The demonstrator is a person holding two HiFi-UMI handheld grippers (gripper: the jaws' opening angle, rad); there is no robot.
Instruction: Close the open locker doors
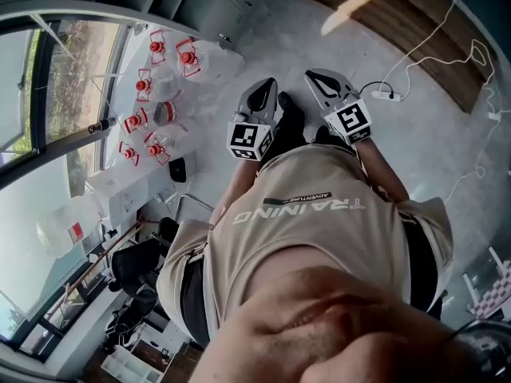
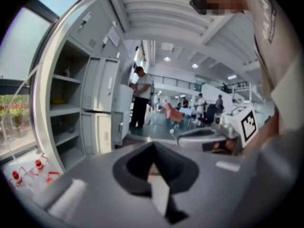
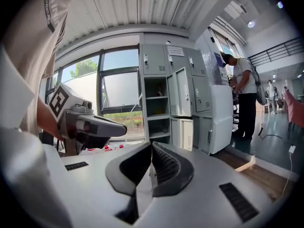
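The grey lockers (image 3: 176,99) stand by the window, a few steps ahead. One column is open and shows bare shelves (image 3: 156,113). Its upper door (image 3: 181,91) and lower door (image 3: 183,132) hang ajar; in the left gripper view the same upper door (image 2: 102,83) and lower door (image 2: 101,133) show. My left gripper (image 2: 152,148) is shut with nothing in it, and so is my right gripper (image 3: 152,148). Both are held side by side in front of my body, left gripper (image 1: 263,96) and right gripper (image 1: 322,81), far from the lockers.
Several large water bottles with red caps (image 1: 158,94) lie on the floor by the window. A person (image 3: 244,96) stands at a white kiosk (image 3: 221,115) right of the lockers. A power strip and cable (image 1: 385,95) lie on the floor; more people (image 2: 199,106) are farther off.
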